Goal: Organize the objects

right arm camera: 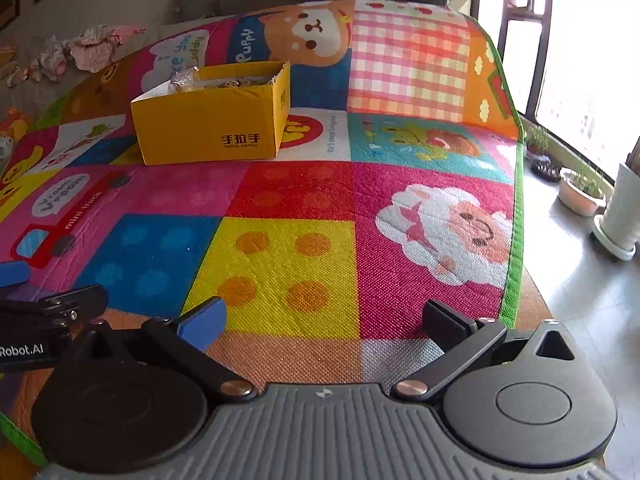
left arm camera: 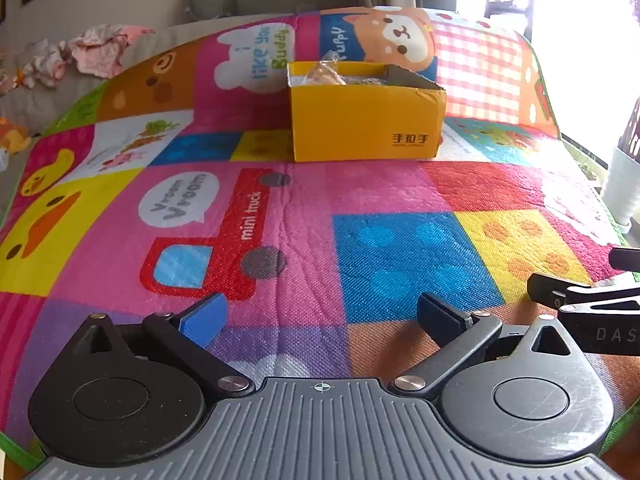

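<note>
A yellow cardboard box (left arm camera: 366, 124) stands open on the far part of a colourful patchwork mat (left arm camera: 304, 208). It holds clear plastic-wrapped items (left arm camera: 324, 74) and some other small things I cannot make out. The box also shows in the right wrist view (right arm camera: 212, 128), with the wrapped items (right arm camera: 184, 80) at its left end. My left gripper (left arm camera: 322, 316) is open and empty, low over the mat's near edge, well short of the box. My right gripper (right arm camera: 324, 320) is open and empty beside it, to the right.
The mat (right arm camera: 320, 208) has a green border (right arm camera: 516, 216) at its right edge, with floor, potted plants (right arm camera: 582, 196) and a white pot (right arm camera: 622, 216) beyond. Crumpled clothes (left arm camera: 96, 50) lie on the sofa behind, at the left.
</note>
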Available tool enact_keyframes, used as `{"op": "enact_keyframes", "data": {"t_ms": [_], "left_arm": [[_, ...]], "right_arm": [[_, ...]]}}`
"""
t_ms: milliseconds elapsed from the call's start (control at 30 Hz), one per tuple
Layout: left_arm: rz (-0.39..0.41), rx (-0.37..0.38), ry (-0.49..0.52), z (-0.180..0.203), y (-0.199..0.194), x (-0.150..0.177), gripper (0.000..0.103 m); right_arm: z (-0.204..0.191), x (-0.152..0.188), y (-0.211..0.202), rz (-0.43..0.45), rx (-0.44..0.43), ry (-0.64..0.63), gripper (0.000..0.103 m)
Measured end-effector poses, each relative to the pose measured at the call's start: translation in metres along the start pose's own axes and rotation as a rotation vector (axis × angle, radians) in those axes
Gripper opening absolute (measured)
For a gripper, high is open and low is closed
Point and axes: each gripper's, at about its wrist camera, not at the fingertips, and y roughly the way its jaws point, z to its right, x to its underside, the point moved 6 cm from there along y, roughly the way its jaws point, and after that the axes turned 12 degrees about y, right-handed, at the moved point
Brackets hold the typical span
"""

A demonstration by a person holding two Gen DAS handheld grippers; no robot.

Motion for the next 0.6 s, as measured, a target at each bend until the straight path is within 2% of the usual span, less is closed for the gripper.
{"op": "enact_keyframes", "data": {"t_ms": [133, 333, 600], "left_arm": [[0.0, 0.001, 0.004, -0.0012, 0.001, 0.0006, 0.103], [-0.001, 0.002, 0.005, -0.0013, 0.0021, 0.0004, 0.103], [-0.002, 0.002, 0.004, -0.001, 0.0024, 0.0001, 0.103]], "right_arm": [[0.0043, -0.001, 0.0017, -0.022, -0.03, 0.043, 0.103], [0.0034, -0.002, 0.0024, -0.028, -0.054, 0.03, 0.103], [-0.0032, -0.0012, 0.0032, -0.024, -0.042, 0.036, 0.103]]}}
